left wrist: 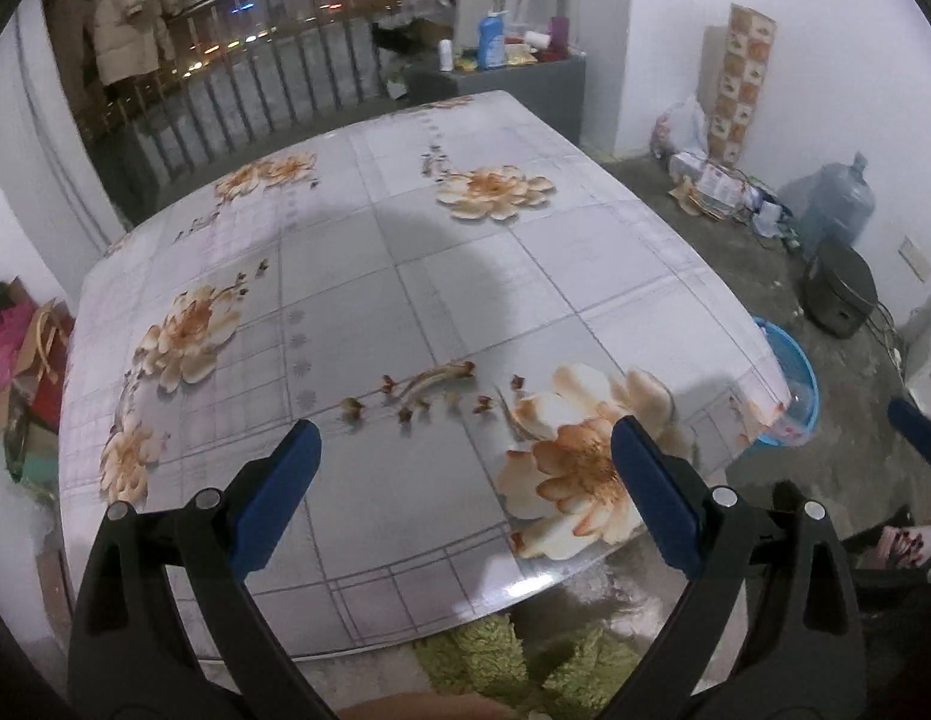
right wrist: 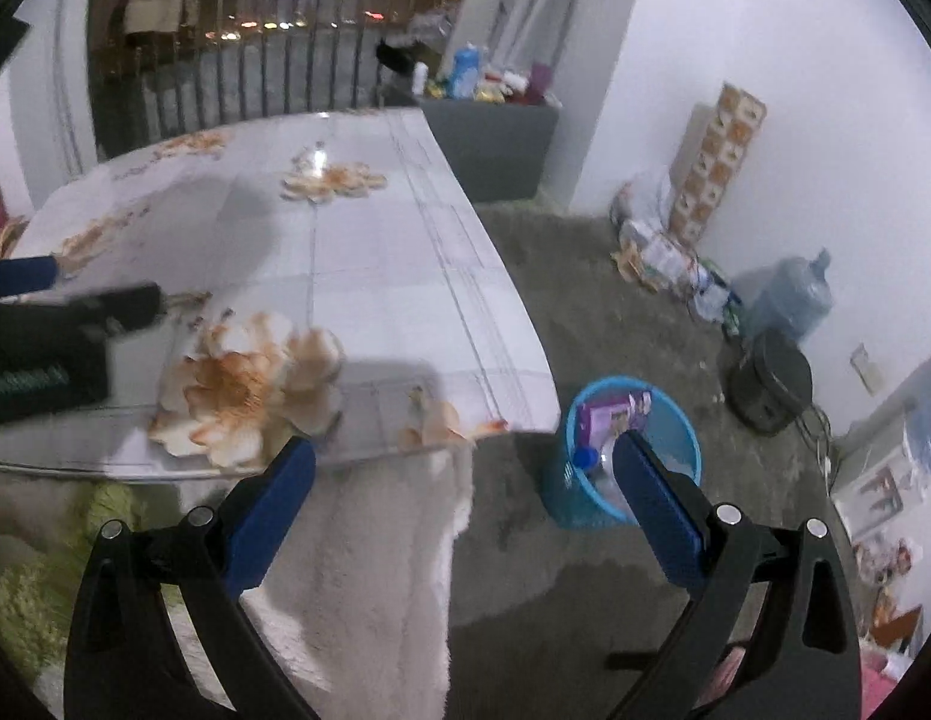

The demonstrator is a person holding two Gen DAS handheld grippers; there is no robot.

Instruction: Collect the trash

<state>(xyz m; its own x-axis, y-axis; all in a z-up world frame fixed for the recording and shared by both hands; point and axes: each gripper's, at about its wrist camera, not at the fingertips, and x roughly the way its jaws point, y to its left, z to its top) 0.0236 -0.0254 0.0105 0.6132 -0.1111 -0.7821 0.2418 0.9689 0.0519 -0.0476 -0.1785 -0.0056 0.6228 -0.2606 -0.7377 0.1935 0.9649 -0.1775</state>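
Sideways, blue bin [right wrist: 621,450] beside table edge [right wrist: 513,324], tongs [right wrist: 471,456] spread

Support: table [left wrist: 405,276], glossy top printed with grey grid and beige-orange flowers, no loose items visible on it | Floor [right wrist: 615,324]: grey concrete, carries blue bin [right wrist: 675,420] just beside table corner, holding a purple packet and other trash | Also on floor: water jug [right wrist: 795,294], dark round appliance [right wrist: 771,378], paper clutter along wall
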